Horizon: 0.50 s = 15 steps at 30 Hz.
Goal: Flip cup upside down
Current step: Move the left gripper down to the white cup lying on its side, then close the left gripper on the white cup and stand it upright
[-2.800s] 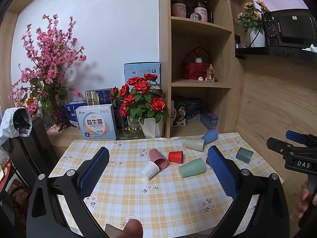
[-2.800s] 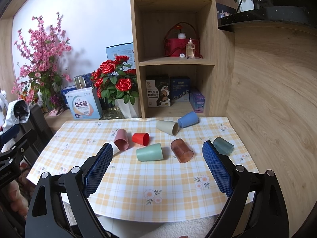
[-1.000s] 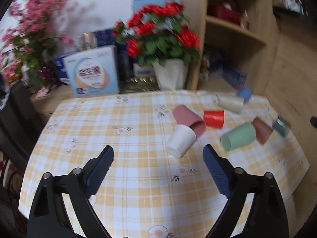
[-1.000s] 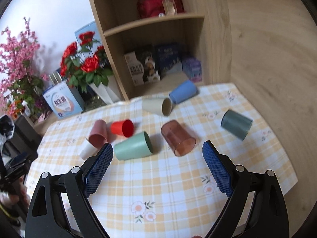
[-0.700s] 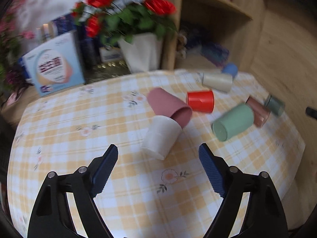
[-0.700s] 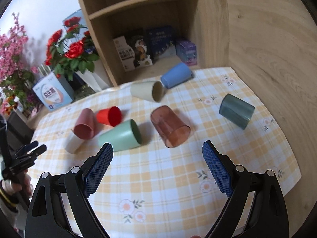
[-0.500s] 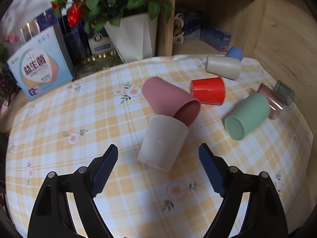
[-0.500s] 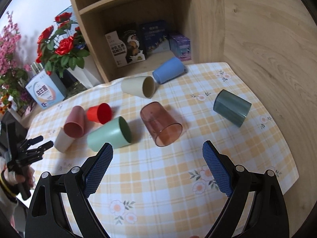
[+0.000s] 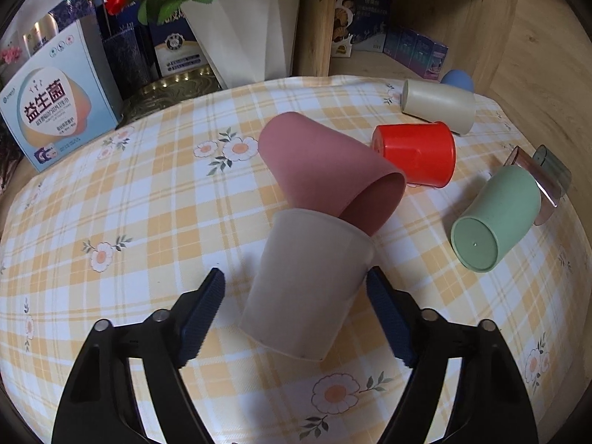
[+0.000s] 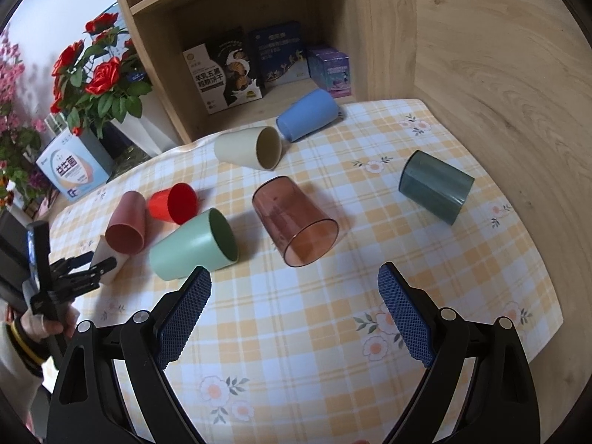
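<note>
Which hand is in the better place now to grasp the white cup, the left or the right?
Left. The left tool is open with the white cup lying between its fingers. The right tool is open over bare cloth near the brown cup, far from the white one.

Domestic setting, a living or dining corner. Table under a yellow-and-white checked floral tablecloth. Wooden open shelf unit holding boxed groceries. White faceted vase of red artificial roses. Pink blossom branches at left.
</note>
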Tool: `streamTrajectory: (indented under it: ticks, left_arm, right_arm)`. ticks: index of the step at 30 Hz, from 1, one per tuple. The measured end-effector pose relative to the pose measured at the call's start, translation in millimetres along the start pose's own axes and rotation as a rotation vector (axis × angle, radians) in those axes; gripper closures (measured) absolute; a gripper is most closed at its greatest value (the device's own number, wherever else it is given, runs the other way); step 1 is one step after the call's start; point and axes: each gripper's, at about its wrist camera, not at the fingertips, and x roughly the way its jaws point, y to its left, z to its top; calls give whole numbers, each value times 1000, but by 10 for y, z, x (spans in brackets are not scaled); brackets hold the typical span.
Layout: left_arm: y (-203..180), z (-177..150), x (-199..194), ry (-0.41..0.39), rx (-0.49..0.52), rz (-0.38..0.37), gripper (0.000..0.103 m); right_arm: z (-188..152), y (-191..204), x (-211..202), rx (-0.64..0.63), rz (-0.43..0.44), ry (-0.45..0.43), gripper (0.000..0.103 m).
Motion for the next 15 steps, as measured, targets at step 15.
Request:
streamTrajectory:
  ticks: [15]
  left_arm:
    - [-195,-512,-527,23,-163,-92,48]
  right_arm:
    - [-62,33,-133,7,28,-17,14]
